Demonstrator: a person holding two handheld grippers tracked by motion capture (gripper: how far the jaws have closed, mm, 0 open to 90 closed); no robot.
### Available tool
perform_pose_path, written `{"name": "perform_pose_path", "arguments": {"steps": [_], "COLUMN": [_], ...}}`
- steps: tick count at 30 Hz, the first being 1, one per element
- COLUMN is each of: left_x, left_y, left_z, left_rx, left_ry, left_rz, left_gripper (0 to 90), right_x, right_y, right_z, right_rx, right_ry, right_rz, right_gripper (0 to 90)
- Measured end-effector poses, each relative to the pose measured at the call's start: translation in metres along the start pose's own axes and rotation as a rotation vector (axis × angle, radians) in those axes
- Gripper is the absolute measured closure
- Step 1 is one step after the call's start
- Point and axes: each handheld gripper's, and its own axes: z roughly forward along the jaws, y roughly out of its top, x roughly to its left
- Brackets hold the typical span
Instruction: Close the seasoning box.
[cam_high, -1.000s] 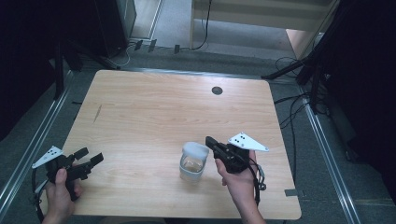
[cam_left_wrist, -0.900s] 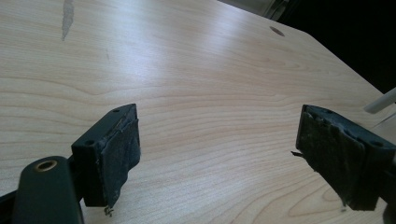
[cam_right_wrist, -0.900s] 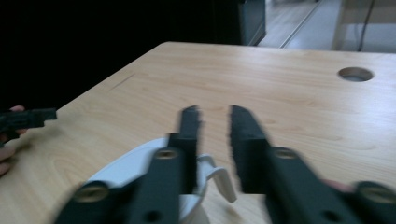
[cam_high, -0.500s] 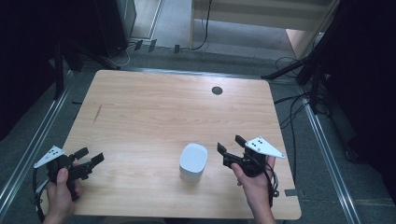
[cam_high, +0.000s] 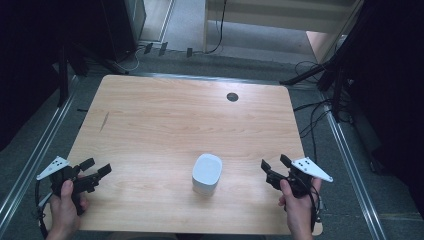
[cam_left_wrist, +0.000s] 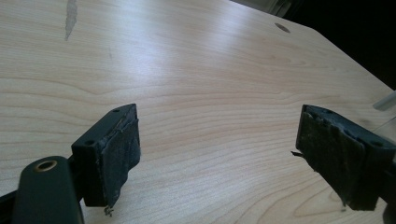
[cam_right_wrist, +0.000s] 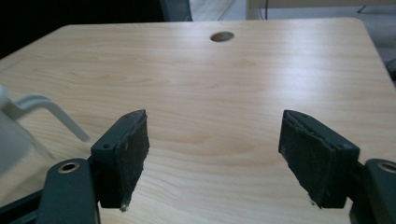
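Two grippers, left gripper (cam_high: 95, 173) and right gripper (cam_high: 274, 170), both held with jaws apart and empty; the lidded white container (cam_high: 207, 173) stands between them near the table's (cam_high: 165, 115) near edge. I'd approach it level, squeezing gently.

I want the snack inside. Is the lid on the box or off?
On. A white lid covers the top of the box, which stands upright on the table.
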Motion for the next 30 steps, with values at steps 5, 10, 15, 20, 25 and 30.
{"name": "perform_pose_path", "arguments": {"steps": [5,10,15,20,25,30], "left_x": [0.000,-0.001,-0.001,-0.001,-0.001,0.000], "left_y": [0.000,0.000,0.000,0.000,0.000,0.000], "left_z": [0.000,0.000,0.000,0.000,0.000,0.000], "left_rx": [-0.001,-0.001,-0.001,-0.004,-0.001,-0.003], "left_ry": [0.005,0.007,0.009,0.008,0.007,0.004], "left_rz": [0.000,0.000,0.001,0.000,0.004,0.008], "left_gripper": [13.6,13.6,13.7,13.6,13.6,13.6], "right_x": [-0.025,-0.050,-0.068,-0.078,-0.083,-0.081], "right_y": [-0.018,-0.036,-0.052,-0.068,-0.071,-0.072], "right_z": [-0.012,-0.024,-0.034,-0.041,-0.045,-0.046], "right_rx": [0.020,0.040,0.058,0.083,0.062,0.052], "right_ry": [-0.057,-0.100,-0.128,-0.146,-0.148,-0.176], "right_rz": [0.020,0.043,0.056,0.057,0.091,0.085], "right_gripper": [25.3,25.4,25.4,26.3,27.4,28.2]}}
